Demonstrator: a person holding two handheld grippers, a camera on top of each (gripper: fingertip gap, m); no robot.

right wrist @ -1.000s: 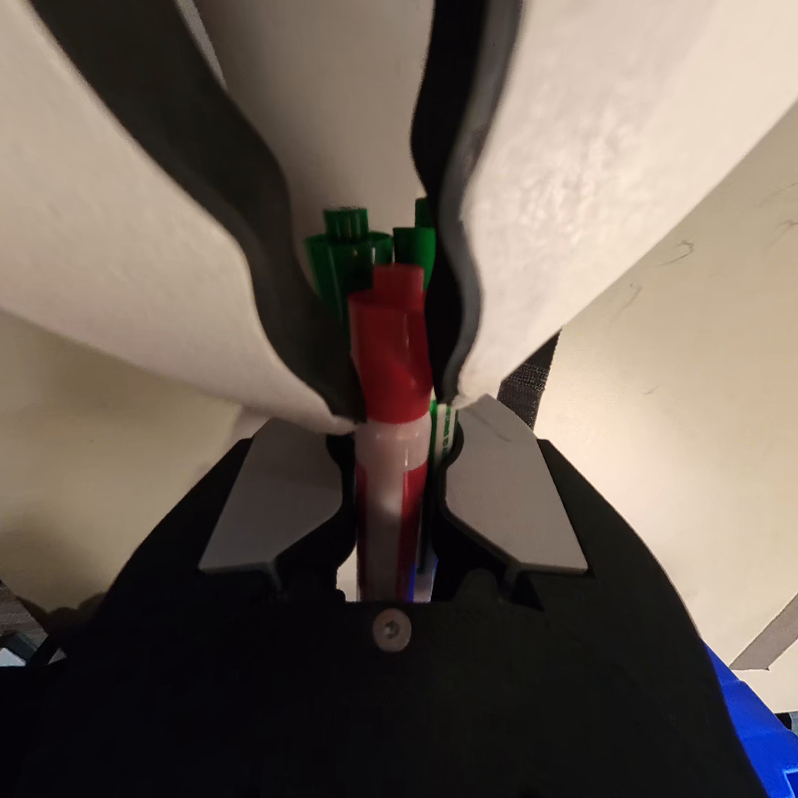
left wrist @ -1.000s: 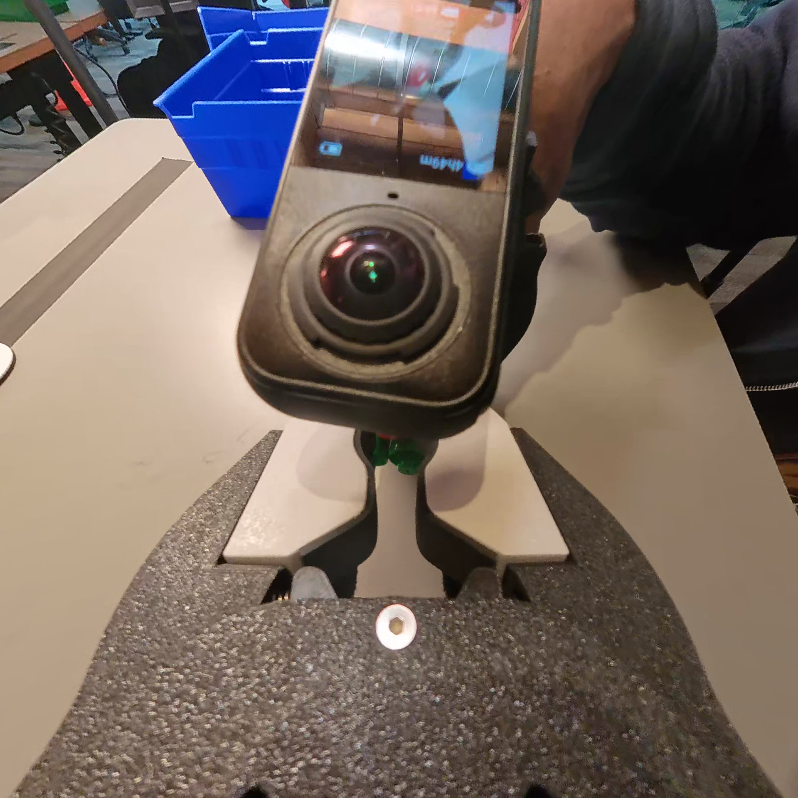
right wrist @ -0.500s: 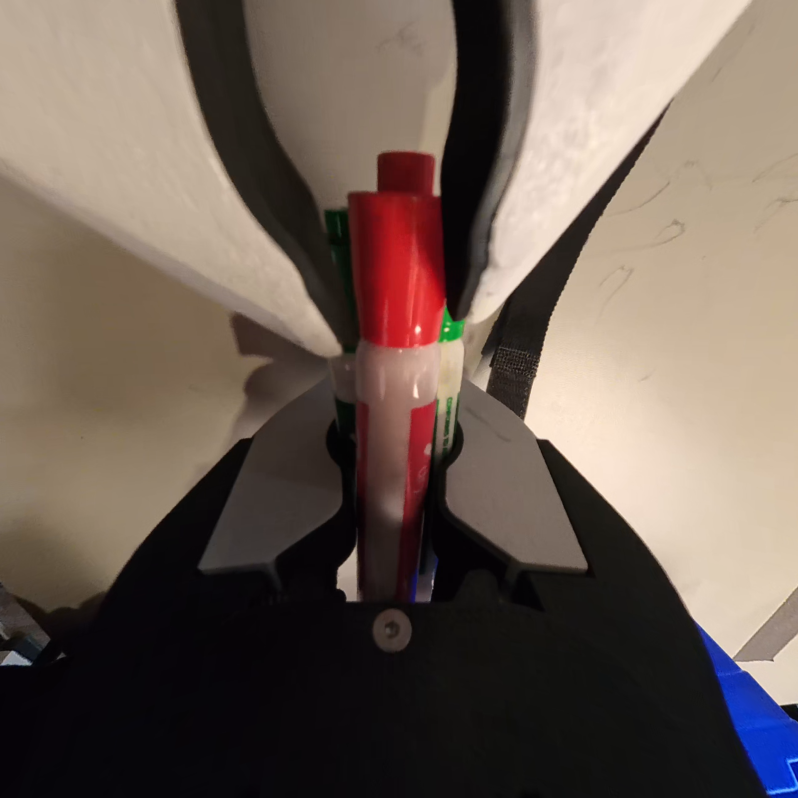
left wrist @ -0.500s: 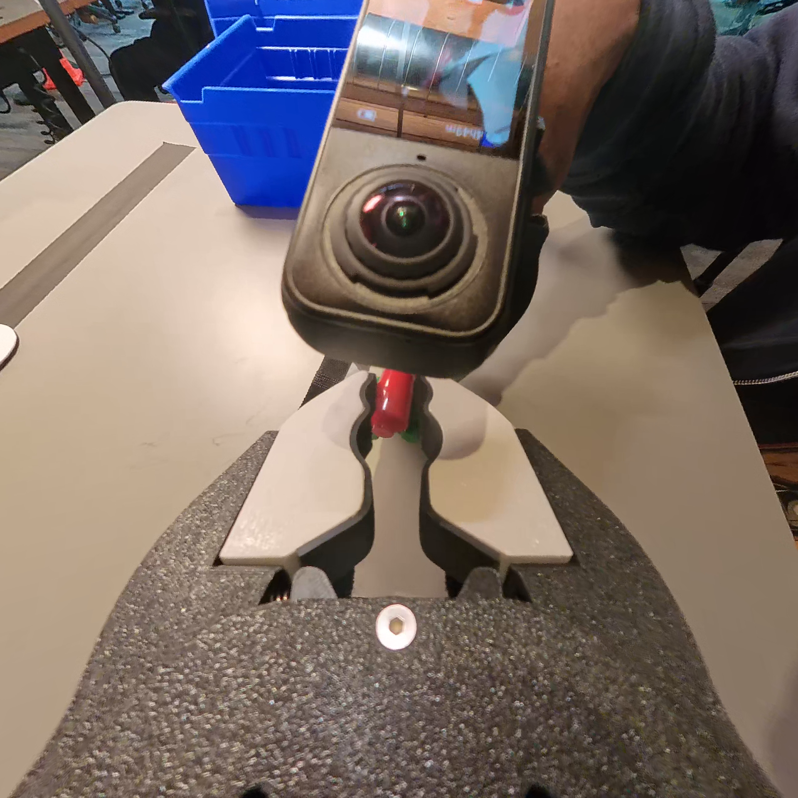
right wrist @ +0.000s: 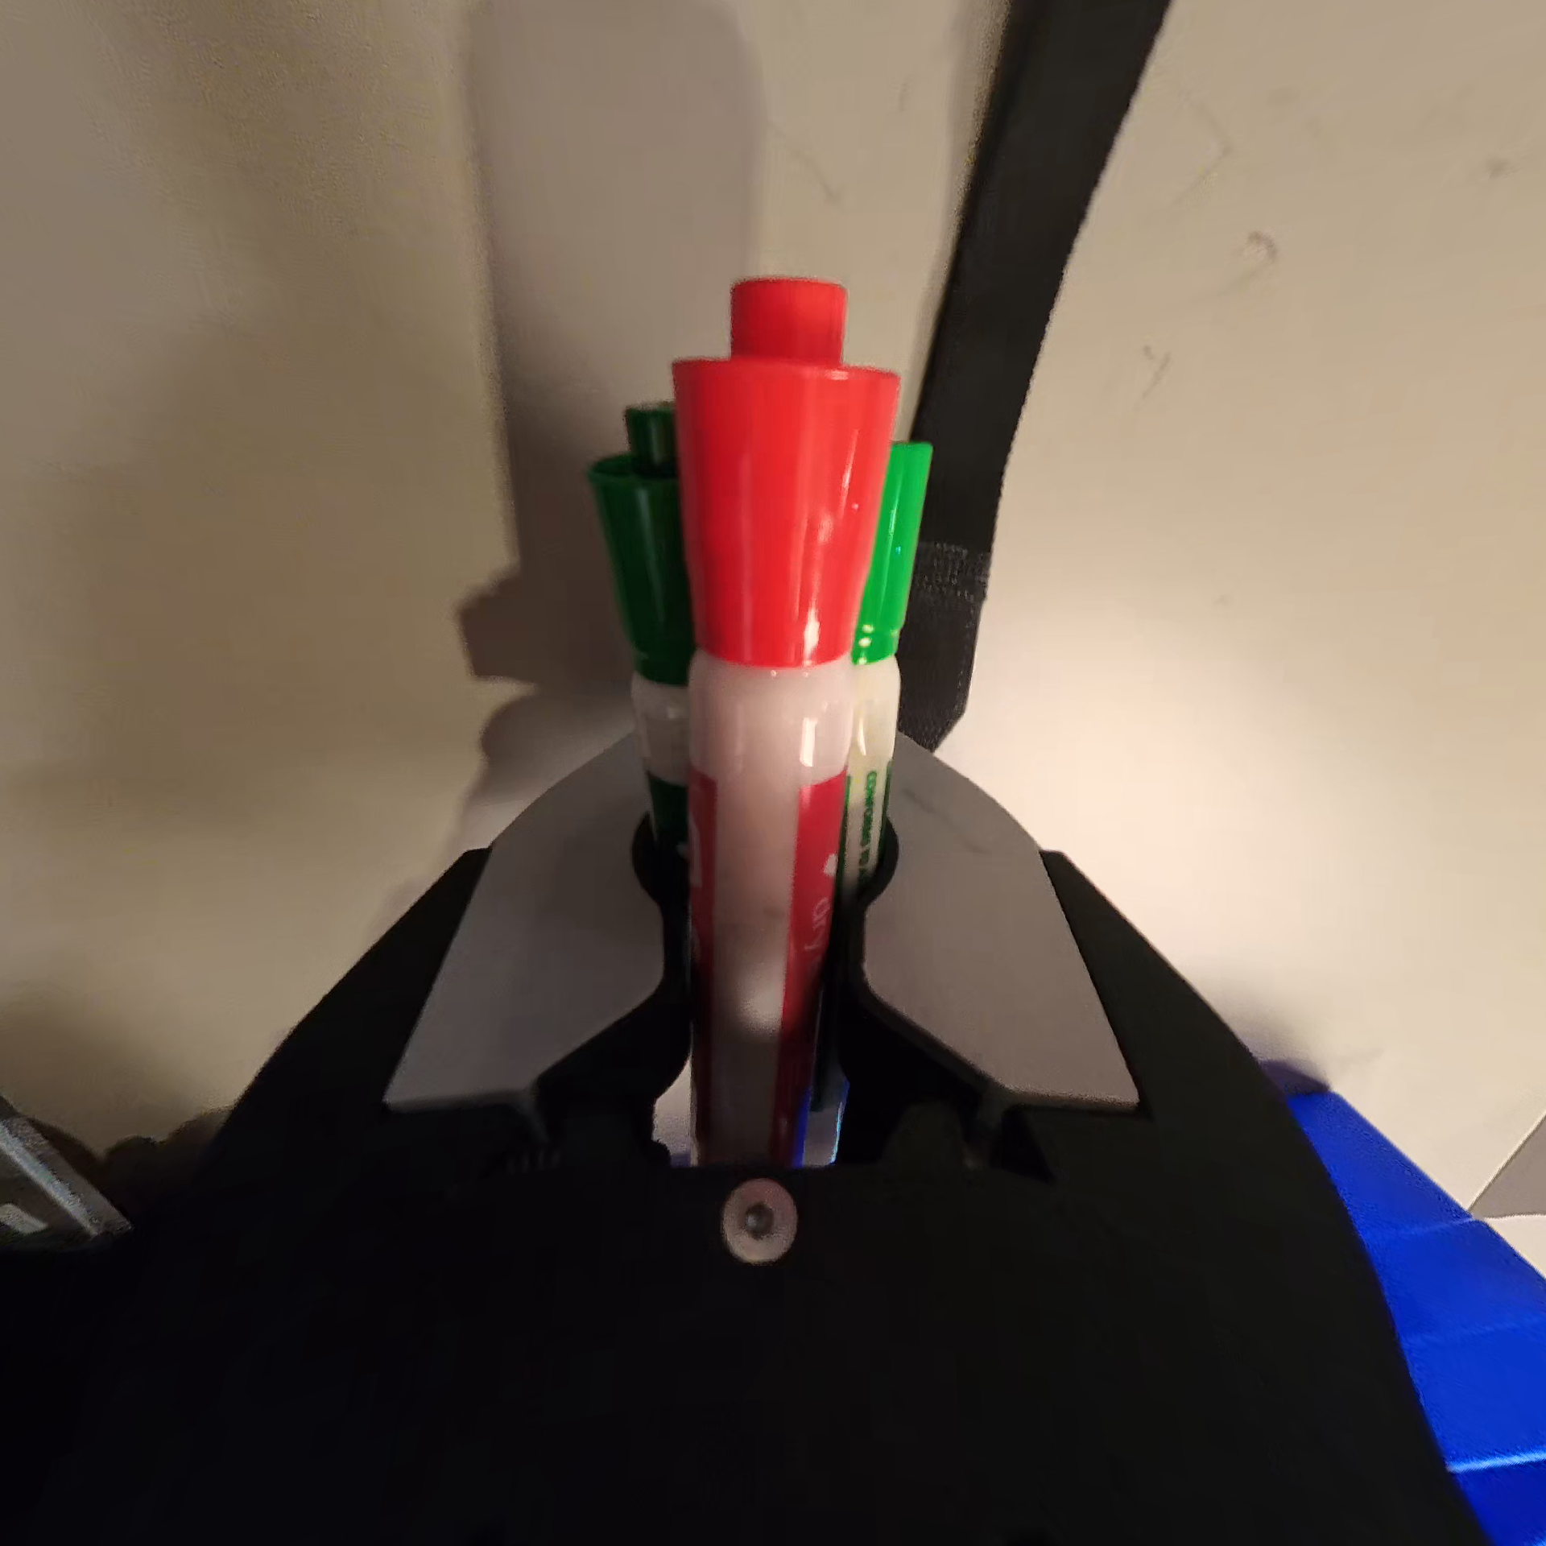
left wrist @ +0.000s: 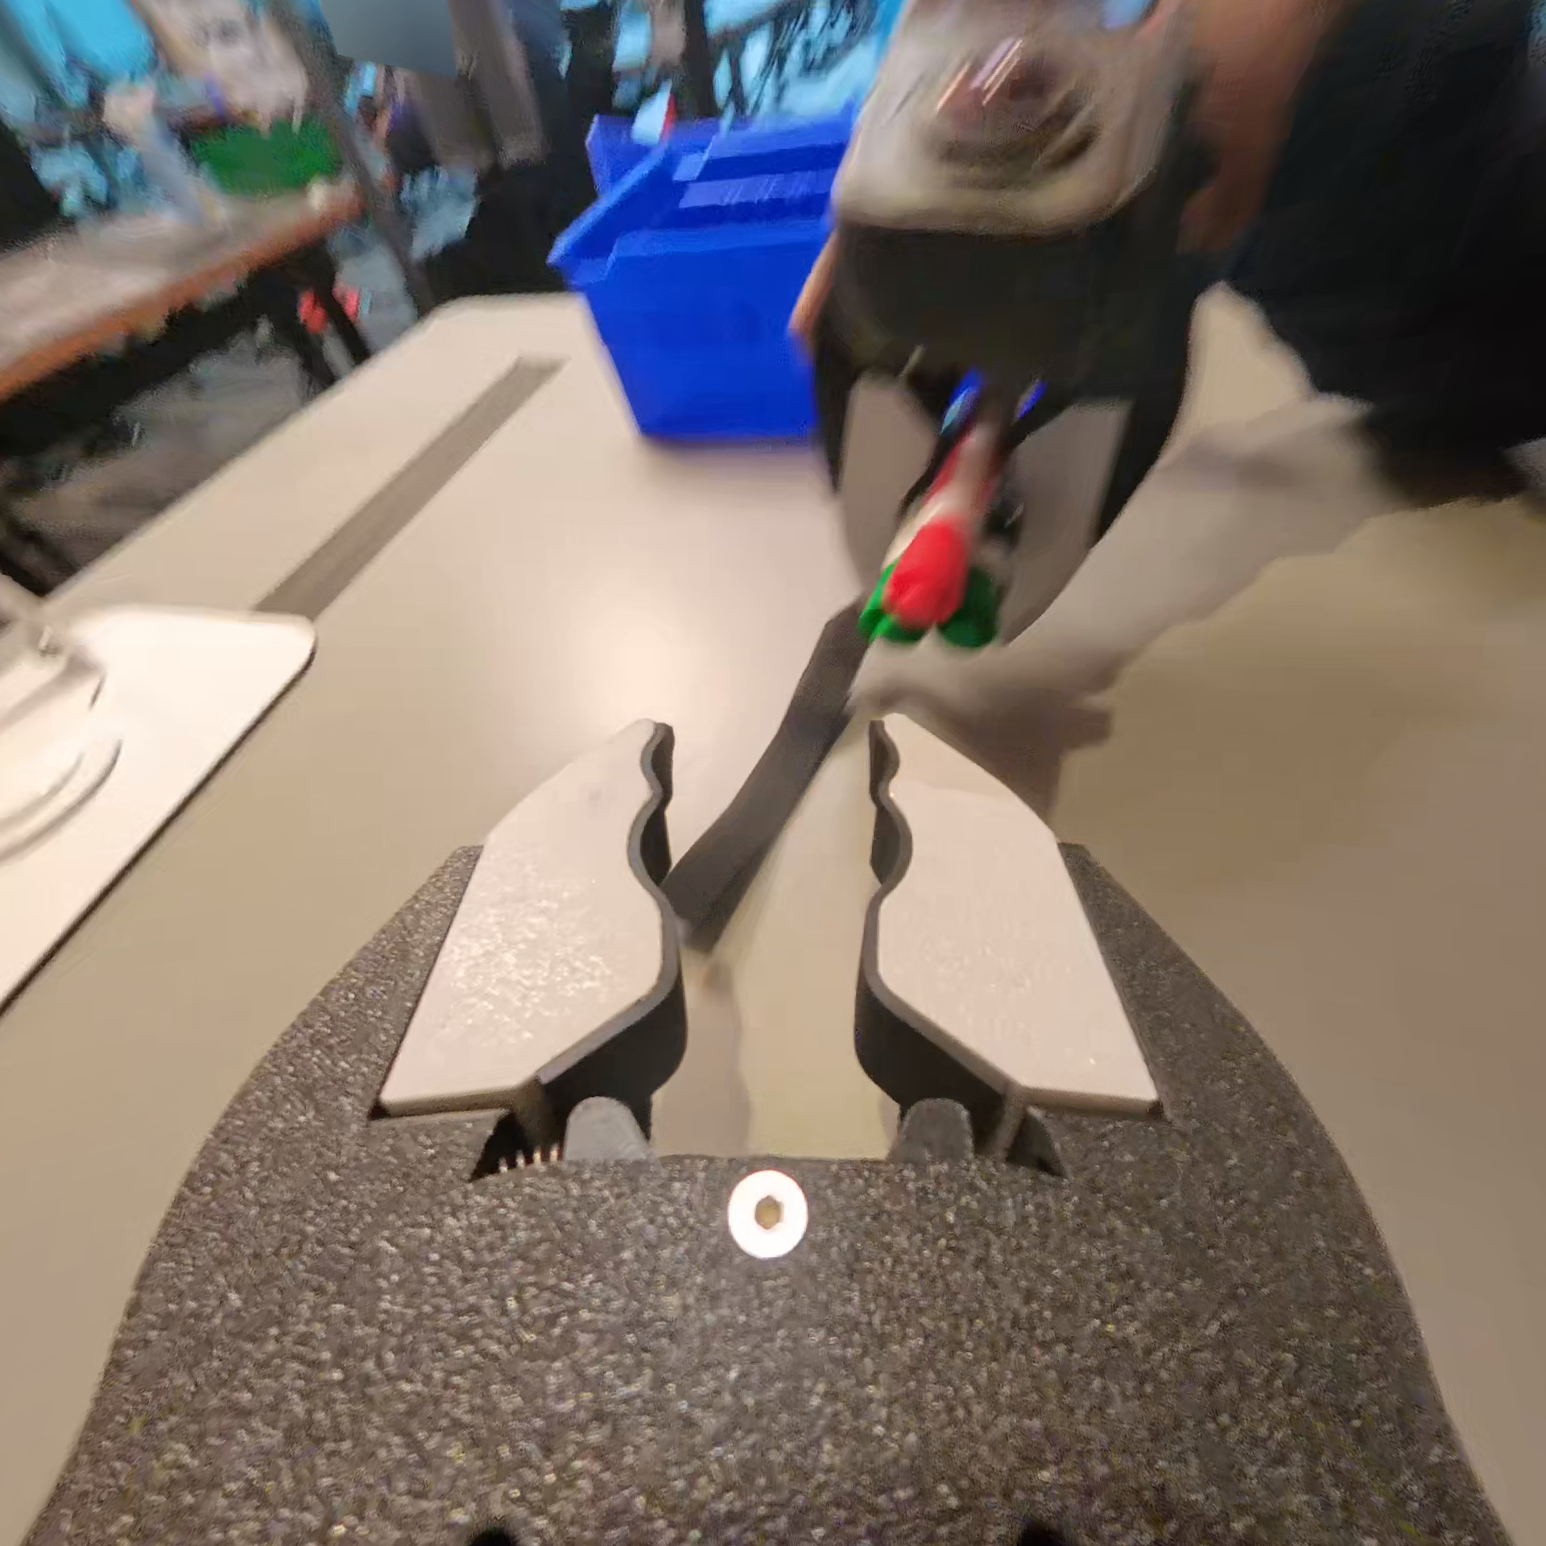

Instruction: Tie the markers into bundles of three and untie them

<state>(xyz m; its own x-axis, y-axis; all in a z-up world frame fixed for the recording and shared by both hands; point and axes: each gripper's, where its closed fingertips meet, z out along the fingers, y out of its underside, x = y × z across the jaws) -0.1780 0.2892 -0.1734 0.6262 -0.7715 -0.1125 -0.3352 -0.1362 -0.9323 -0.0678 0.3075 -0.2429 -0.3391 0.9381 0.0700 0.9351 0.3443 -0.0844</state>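
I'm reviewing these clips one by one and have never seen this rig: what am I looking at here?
A person holds a two-finger gripper in each hand; each picture comes from a camera looking along one gripper's fingers. The left view shows the left gripper open and empty above a pale table, where a black strap lies, a blue bin behind. The right view shows the right gripper shut on three markers, one red, two green.
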